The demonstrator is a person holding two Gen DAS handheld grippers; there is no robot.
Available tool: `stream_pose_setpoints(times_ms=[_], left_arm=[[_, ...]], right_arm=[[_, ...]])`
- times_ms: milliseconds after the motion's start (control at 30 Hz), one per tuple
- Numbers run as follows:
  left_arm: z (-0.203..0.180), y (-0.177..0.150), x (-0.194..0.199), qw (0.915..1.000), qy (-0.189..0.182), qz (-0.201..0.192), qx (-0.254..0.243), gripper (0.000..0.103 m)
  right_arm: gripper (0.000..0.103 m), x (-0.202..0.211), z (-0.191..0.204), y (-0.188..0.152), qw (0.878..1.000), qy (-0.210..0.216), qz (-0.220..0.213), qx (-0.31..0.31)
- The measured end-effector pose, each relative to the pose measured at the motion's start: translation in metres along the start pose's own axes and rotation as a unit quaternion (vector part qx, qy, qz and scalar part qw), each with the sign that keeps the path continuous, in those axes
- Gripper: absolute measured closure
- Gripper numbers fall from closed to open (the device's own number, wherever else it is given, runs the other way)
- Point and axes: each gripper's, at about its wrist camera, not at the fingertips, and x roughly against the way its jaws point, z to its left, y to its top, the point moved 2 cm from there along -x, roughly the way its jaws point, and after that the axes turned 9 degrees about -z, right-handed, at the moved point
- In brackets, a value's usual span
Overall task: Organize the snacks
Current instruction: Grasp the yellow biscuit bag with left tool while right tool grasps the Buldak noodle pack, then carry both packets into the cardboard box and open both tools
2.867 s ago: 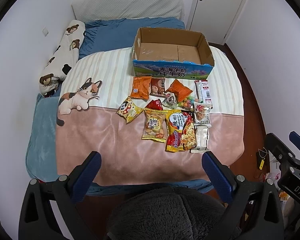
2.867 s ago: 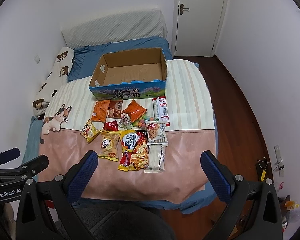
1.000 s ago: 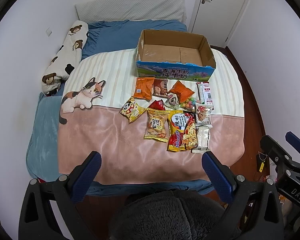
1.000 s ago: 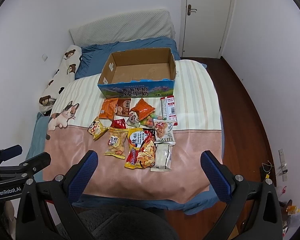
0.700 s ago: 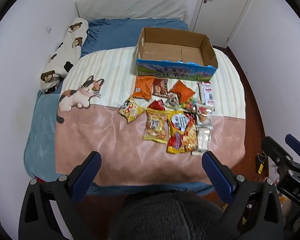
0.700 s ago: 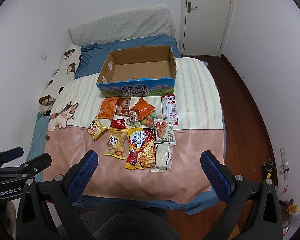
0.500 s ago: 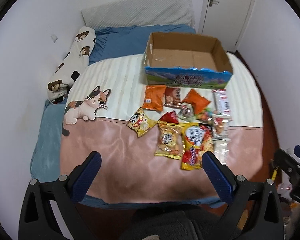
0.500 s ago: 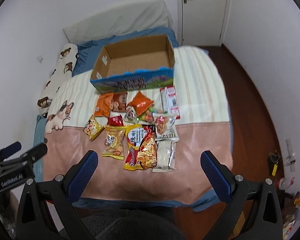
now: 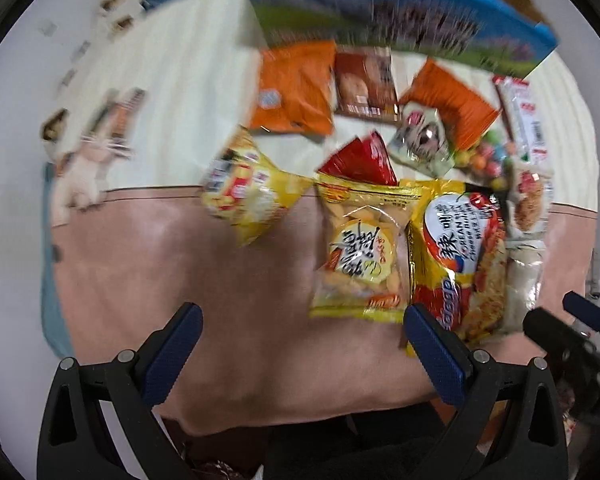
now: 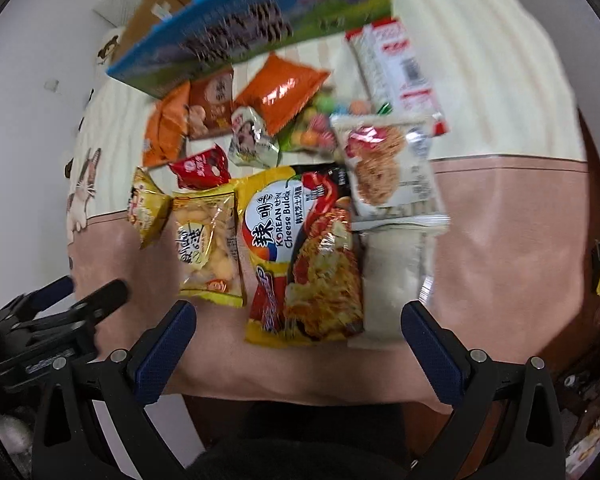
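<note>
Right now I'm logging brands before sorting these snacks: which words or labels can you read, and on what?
"KOREAN" and "Cheese Buld…", cut off: big yellow noodle packet.
"辣": same packet, white circle.
"Gen…", partly readable: side of the left gripper.
Dark lettering on the blue box: too blurred.
Script on the yellow cracker bag: too distorted.
Barcode digits and red labels on the white packet: too small.
Remaining snacks: print unreadable.

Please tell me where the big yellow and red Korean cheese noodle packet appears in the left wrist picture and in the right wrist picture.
Left wrist: the big yellow and red Korean cheese noodle packet lies right of centre, its near corner behind the right fingertip.
Right wrist: the packet lies at the centre, between the two fingers.
Shared landmark: the clear yellow-edged bag of small round biscuits lies directly to its left in both.
</note>
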Motion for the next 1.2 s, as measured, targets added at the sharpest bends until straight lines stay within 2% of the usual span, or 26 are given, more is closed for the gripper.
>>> stream_pose_setpoints(times_ms=[233,267,300,333,367,400,500,633,733,800,833,1000,1200], left_arm=[[-0.025,0.018,-0.079,0.9969,-0.053,0.057,-0.011,0.001],[-0.027,0.019,-0.089,0.9962,-0.06,0.062,-0.012,0.006],[-0.029,0.018,-0.099,0.9957,-0.061,0.069,-0.012,0.023],[-0.029,0.016,-0.105,0.9955,-0.058,0.074,-0.013,0.033],[-0.028,0.014,-0.107,0.9958,-0.055,0.071,-0.014,0.036],[-0.024,0.011,-0.105,0.9965,-0.054,0.062,-0.013,0.044],[-0.007,-0.004,-0.098,0.9972,-0.049,0.057,-0.003,0.045],[0.019,-0.026,-0.106,0.997,-0.04,0.06,0.028,0.045],[0.028,-0.037,-0.118,0.9958,-0.045,0.062,0.05,0.044],[0.029,-0.041,-0.125,0.9959,-0.046,0.056,0.053,0.043],[0.029,-0.041,-0.129,0.9962,-0.045,0.054,0.052,0.043],[0.029,-0.047,-0.145,0.9968,-0.054,0.033,0.049,0.046],[0.038,-0.055,-0.124,0.9969,-0.061,0.025,0.042,0.054]], right_arm=[[0.0,-0.046,-0.006,0.01,0.999,-0.019,0.027,0.005],[0.0,-0.051,-0.007,0.011,0.999,-0.022,0.03,0.004],[0.0,-0.056,-0.007,0.011,0.999,-0.027,0.034,0.004],[0.0,-0.06,-0.007,0.011,0.999,-0.028,0.037,0.002],[0.0,-0.064,-0.008,0.012,0.999,-0.026,0.041,-0.001],[0.0,-0.067,-0.007,0.012,0.999,-0.025,0.042,-0.002],[0.0,-0.078,0.0,0.014,0.999,-0.02,0.044,0.0],[0.0,-0.103,0.02,0.017,0.998,-0.039,0.05,0.03],[0.0,-0.128,0.026,0.013,0.995,-0.057,0.079,0.033],[0.004,-0.139,0.027,0.009,0.993,-0.075,0.084,0.036],[0.012,-0.142,0.027,0.006,0.992,-0.087,0.081,0.035],[0.014,-0.133,0.026,-0.007,0.995,-0.081,0.05,0.012],[0.014,-0.119,0.036,-0.03,0.996,-0.08,0.041,0.001]])
